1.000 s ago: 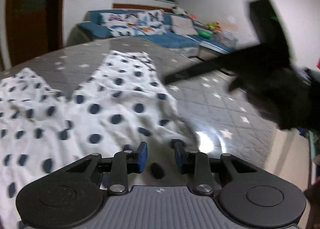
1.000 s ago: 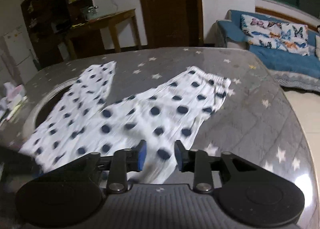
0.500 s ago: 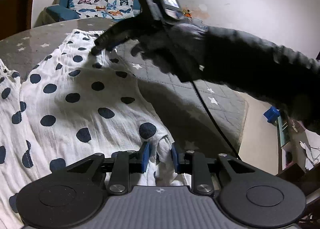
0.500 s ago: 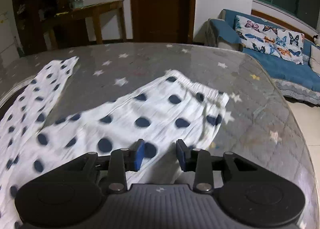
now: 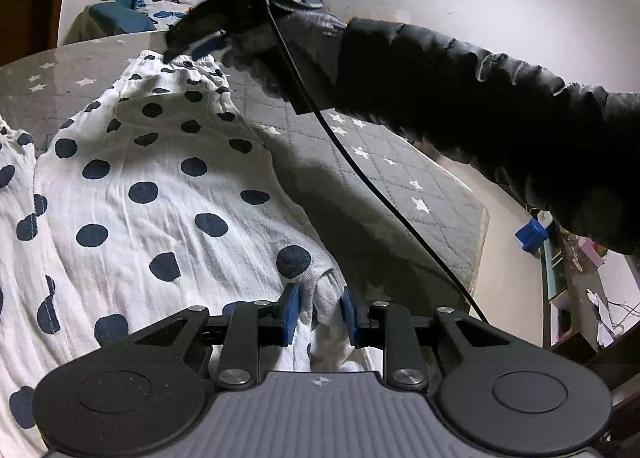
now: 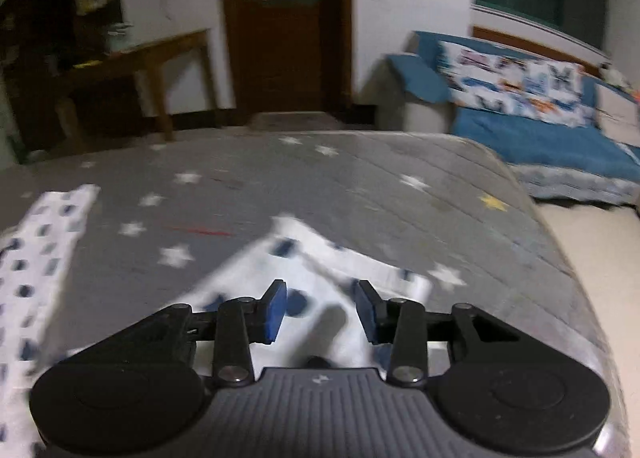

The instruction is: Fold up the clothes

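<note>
White trousers with dark blue dots [image 5: 160, 185] lie spread on a grey star-patterned table [image 5: 384, 161]. My left gripper [image 5: 319, 312] is open, with a bunched near corner of the waistband standing between its blue pads. My right gripper [image 6: 320, 310] is open over the far waistband corner [image 6: 320, 258], which is blurred. In the left wrist view the right gripper [image 5: 200, 45] touches that far corner, held by a black-sleeved arm [image 5: 460, 89]. One trouser leg [image 6: 44, 242] shows at the left of the right wrist view.
A black cable [image 5: 360, 169] hangs from the right gripper across the table. A blue sofa with butterfly cushions [image 6: 520, 105] stands beyond the table's right edge. A wooden side table [image 6: 136, 69] and a brown door [image 6: 286, 17] are behind.
My right gripper moved forward and down to the far waistband corner and opened wider. My left gripper closed in on the near corner, which now stands between its pads.
</note>
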The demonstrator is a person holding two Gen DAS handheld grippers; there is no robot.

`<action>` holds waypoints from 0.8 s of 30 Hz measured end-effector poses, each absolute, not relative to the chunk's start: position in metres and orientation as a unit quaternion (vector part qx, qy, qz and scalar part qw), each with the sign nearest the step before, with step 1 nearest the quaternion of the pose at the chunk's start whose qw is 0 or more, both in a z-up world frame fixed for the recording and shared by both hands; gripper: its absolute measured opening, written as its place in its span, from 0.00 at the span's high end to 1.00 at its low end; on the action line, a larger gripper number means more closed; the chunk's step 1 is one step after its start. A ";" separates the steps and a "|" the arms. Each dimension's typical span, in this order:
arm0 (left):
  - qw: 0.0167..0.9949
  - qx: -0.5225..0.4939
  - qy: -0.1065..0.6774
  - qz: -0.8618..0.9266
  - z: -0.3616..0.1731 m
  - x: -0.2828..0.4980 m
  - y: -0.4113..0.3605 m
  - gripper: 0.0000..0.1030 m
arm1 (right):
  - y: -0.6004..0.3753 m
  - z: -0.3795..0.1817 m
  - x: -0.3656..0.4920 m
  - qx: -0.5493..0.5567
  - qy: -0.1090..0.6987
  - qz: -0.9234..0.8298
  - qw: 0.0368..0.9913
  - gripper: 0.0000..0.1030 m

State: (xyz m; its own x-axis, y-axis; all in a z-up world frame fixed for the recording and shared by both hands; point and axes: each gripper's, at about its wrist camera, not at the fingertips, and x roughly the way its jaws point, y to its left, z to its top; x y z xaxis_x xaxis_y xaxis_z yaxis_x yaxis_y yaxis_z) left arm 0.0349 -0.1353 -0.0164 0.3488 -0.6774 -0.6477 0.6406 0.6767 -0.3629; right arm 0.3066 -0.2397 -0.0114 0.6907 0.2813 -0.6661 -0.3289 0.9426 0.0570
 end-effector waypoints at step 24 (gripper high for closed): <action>0.842 -0.023 0.384 -0.378 0.001 0.021 -0.127 0.55 | -0.250 0.001 0.252 -0.025 0.370 0.201 0.906 0.60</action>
